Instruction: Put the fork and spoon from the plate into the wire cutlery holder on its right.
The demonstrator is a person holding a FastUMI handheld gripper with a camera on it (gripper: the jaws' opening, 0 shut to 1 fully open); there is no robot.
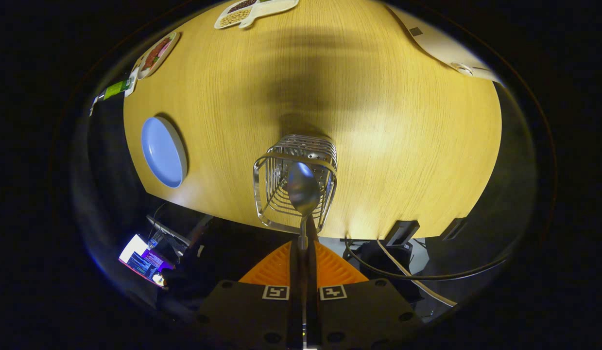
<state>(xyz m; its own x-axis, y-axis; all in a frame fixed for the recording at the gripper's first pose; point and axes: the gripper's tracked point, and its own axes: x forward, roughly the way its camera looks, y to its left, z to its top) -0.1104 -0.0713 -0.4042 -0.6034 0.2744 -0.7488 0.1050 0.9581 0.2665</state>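
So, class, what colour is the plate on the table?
Light blue; the plate shows best in the gripper view, left of the wire holder.

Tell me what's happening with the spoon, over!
Gripper shut on spoon. Spoon bowl-first above the wire cutlery holder, not yet released. Blue plate beside the holder looks bare. Nothing blocking the drop.

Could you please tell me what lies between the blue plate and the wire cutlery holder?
In the gripper view, only bare wooden tabletop separates the round blue plate from the wire cutlery holder; the tongs hold a metal spoon over it.
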